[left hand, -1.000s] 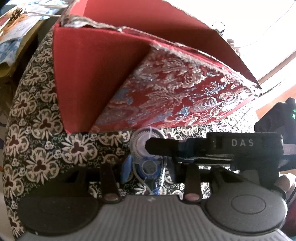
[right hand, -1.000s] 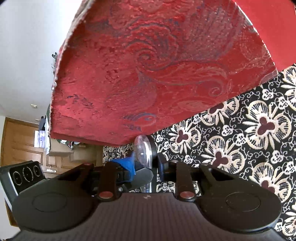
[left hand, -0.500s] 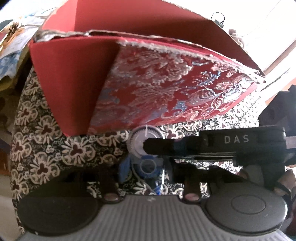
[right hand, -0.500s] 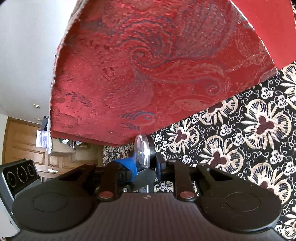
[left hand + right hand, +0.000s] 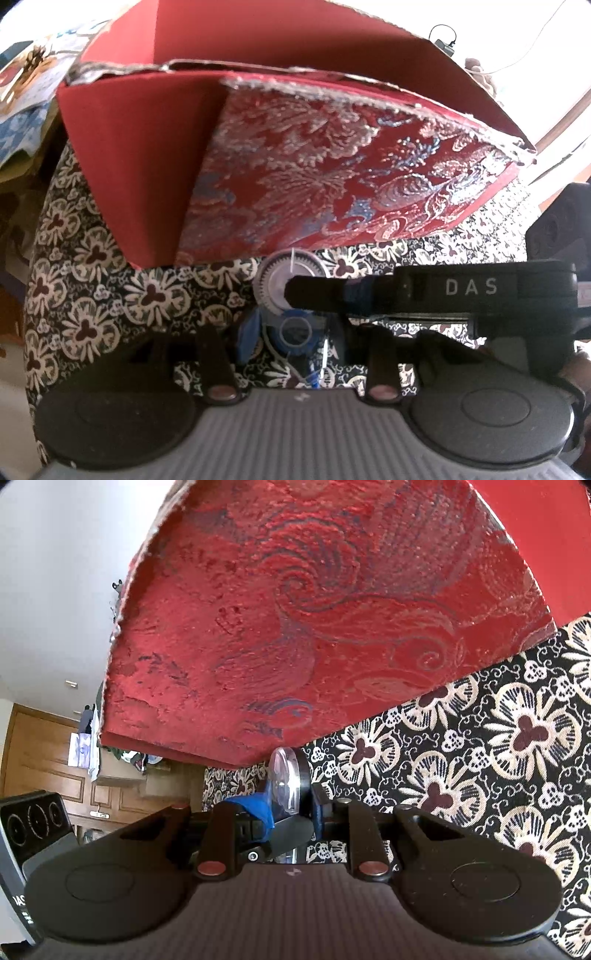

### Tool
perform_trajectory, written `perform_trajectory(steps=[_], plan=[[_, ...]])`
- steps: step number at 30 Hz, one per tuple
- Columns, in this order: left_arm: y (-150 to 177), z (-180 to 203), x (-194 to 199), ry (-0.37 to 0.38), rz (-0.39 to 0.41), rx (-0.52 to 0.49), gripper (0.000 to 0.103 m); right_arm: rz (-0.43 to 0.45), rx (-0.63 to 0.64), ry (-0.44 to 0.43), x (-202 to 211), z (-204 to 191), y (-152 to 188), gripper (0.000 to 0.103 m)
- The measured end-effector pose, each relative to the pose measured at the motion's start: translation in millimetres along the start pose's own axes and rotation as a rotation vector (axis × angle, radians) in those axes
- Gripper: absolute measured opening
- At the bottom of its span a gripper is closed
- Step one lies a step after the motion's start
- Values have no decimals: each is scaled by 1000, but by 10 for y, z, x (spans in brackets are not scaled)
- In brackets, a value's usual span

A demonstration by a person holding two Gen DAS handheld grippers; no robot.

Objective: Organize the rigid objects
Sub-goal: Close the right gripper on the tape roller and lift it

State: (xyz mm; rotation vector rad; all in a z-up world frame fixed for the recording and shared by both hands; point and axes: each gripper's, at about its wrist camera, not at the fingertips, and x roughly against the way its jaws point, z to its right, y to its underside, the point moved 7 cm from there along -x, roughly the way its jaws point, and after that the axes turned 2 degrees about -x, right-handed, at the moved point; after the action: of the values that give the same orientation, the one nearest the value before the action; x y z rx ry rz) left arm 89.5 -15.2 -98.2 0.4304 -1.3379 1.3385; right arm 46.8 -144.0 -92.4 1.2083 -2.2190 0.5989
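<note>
A small clear tape dispenser (image 5: 291,314) with a white toothed wheel and a blue wheel is held just above the floral cloth (image 5: 92,295). My left gripper (image 5: 295,339) grips it across its width, with a blue pad against its left side. My right gripper (image 5: 295,291) reaches in from the right and is shut on the white wheel. In the right wrist view the dispenser (image 5: 284,786) shows edge-on, pinched in my right gripper (image 5: 290,805). A big red brocade box (image 5: 332,177) stands open close behind and fills the upper part of the right wrist view as a red brocade wall (image 5: 295,609).
The black-and-white floral cloth (image 5: 480,757) covers the surface to the right and below. Papers (image 5: 22,74) lie at the far left beyond the box. A wooden door (image 5: 44,760) and a dark device (image 5: 561,229) stand past the cloth's edges.
In the left wrist view the red box sits lower and more of its open top shows; the left gripper has shifted with the dispenser. The right wrist view is almost unchanged.
</note>
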Motion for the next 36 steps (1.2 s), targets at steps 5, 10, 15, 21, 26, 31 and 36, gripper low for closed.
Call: perform_trajectory(steps=[5, 10, 15, 21, 26, 31, 36], plan=[[2, -28, 10, 0, 2, 6, 35, -16, -18, -9, -16, 9, -19, 2], [10, -39, 3, -7, 3, 4, 36, -15, -49, -18, -2, 41, -38, 2], [32, -39, 13, -9, 4, 6, 36, -4, -19, -6, 39, 11, -2, 2], [88, 14, 25, -18, 7, -2, 36, 0, 3, 15, 45, -23, 40, 2], [141, 79, 68, -20, -4, -22, 36, -4, 112, 80, 72, -154, 131, 5], [199, 227, 108, -23, -15, -69, 35, 12, 142, 85, 268, -216, 191, 5], [190, 389, 265, 15, 5, -114, 35, 44, 158, 58, 515, -328, 198, 5]])
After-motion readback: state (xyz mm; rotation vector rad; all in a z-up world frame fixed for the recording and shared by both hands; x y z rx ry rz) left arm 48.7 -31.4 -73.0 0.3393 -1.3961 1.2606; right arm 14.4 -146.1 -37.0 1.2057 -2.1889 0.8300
